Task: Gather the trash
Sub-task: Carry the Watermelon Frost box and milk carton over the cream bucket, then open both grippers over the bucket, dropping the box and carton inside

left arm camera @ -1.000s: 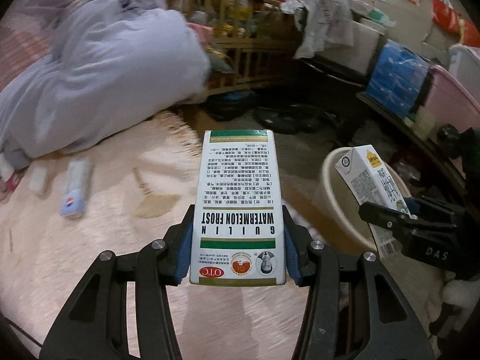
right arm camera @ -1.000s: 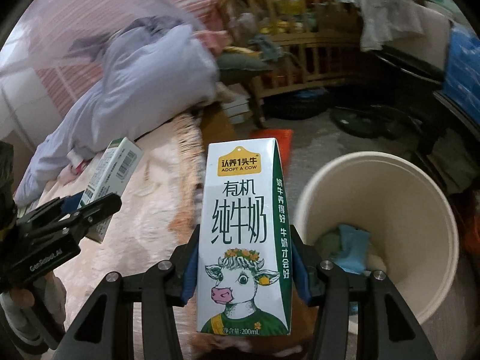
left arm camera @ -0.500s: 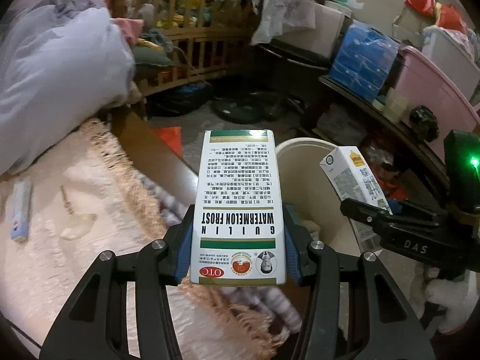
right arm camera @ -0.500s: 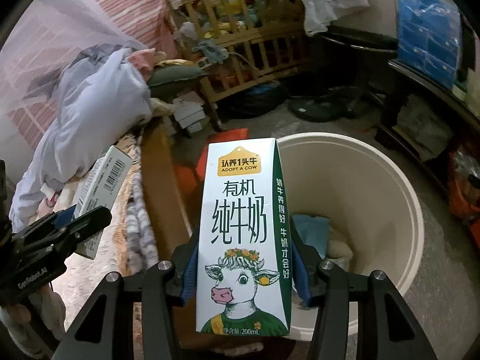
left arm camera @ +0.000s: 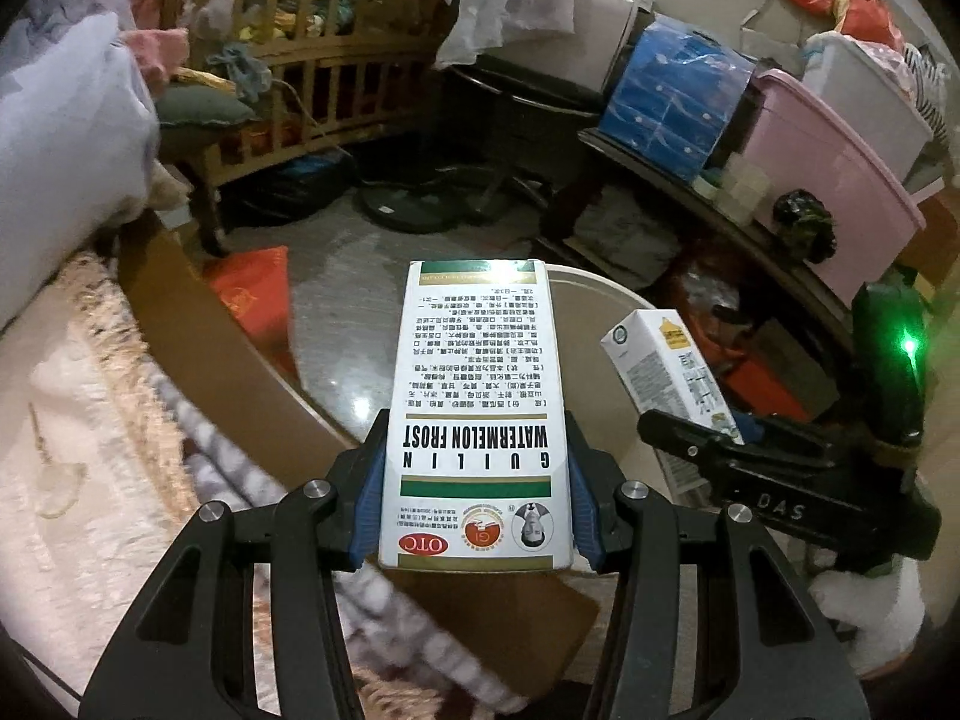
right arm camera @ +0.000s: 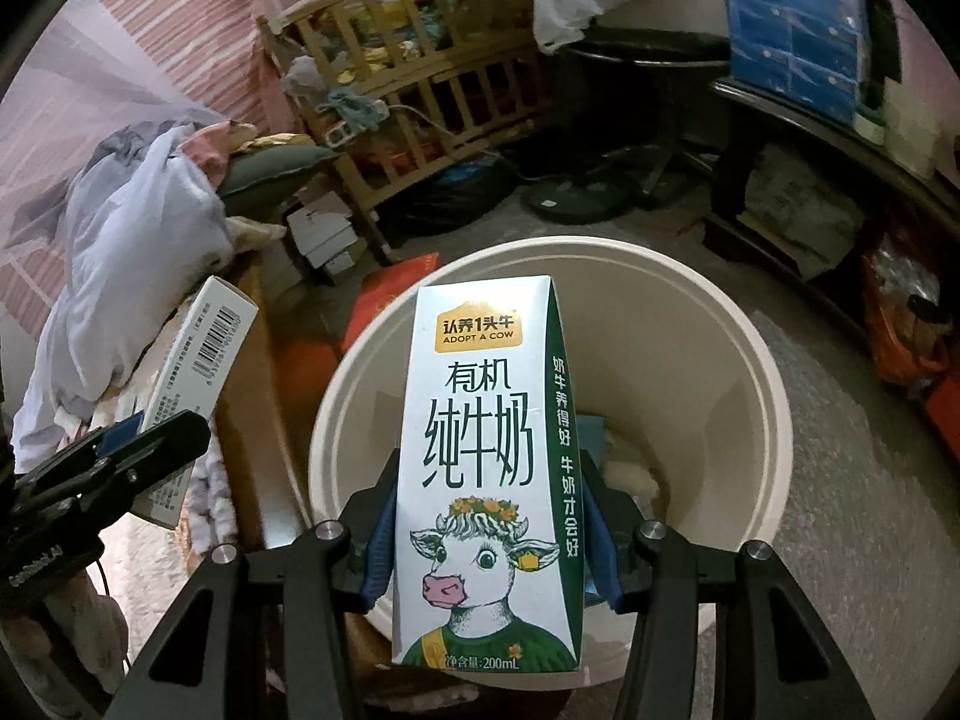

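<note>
Two cartons sit in my tongs, one in each. My left tongs (left arm camera: 474,510) are clamped on a white medicine box (left arm camera: 477,420), blue pads pressed to both long sides. Its print reads upside down in the left wrist view: "GUILIN WATERMELON FROST" in black capitals, a green band, a red "OTC" oval, a round red-and-gold seal, and a block of Chinese small print I cannot make out. The right wrist view shows a barcode on its side (right arm camera: 204,360).

My right tongs (right arm camera: 489,534) are clamped on a milk carton (right arm camera: 489,468). A gold badge on it says "ADOPT A COW" under Chinese characters. Big grey characters fill the middle, above a drawn cow with a flower crown and green shirt. "200mL" runs along the bottom edge, and white characters run down the green side panel. In the left wrist view the black body of my right tongs (left arm camera: 690,432) carries the letters "DAS" beside a green light.

A second ago both cartons hung over the pale fringed bedspread (left arm camera: 72,420). Now the milk carton is above the open mouth of the cream trash bin (right arm camera: 774,420), and the medicine box hangs at the bin's near rim, past the bed's brown edge (left arm camera: 198,324). Both grips are unchanged. Blue and white scraps (right arm camera: 624,468) lie inside the bin.
</note>
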Demonstrator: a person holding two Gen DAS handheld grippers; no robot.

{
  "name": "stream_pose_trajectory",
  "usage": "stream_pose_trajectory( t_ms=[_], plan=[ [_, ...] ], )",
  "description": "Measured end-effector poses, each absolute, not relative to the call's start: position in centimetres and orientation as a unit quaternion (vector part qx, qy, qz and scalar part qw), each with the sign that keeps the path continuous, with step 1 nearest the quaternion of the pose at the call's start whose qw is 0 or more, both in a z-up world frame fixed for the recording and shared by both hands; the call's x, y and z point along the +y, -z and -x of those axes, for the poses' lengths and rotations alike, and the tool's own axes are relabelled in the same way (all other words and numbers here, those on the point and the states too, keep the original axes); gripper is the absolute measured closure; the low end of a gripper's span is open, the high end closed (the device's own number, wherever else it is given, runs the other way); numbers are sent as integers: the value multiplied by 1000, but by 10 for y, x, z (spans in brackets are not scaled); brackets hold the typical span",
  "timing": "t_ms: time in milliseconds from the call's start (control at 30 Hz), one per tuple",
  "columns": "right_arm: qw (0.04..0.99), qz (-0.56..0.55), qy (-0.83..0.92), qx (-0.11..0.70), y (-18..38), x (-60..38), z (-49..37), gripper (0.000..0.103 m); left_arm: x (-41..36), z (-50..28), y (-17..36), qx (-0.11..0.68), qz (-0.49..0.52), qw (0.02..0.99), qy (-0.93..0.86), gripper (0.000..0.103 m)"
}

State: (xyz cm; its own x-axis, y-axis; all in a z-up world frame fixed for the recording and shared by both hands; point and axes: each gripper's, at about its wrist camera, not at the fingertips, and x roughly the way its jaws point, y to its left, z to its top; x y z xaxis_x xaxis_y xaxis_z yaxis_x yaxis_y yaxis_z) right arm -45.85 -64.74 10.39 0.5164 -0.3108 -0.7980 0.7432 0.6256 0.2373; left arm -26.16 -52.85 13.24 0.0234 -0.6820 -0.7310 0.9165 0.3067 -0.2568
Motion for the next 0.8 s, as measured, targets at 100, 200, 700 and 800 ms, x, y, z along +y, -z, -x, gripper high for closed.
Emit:
stream_pose_trajectory(
  t_ms=[100,200,700,800],
  plan=[
    [817,-294,325,374,-101,-652,461,53,-537,264,-131,404,-142,695,578,54],
    [812,-301,331,375,-96,-659,464,53,-543,263,-129,415,-133,685,584,54],
    [796,-324,345,378,-87,-667,467,48,-546,262,-128,417,-124,682,588,42],
    [797,-326,347,371,-88,-666,466,35,-538,256,-129,416,-125,692,577,42]
  ],
)
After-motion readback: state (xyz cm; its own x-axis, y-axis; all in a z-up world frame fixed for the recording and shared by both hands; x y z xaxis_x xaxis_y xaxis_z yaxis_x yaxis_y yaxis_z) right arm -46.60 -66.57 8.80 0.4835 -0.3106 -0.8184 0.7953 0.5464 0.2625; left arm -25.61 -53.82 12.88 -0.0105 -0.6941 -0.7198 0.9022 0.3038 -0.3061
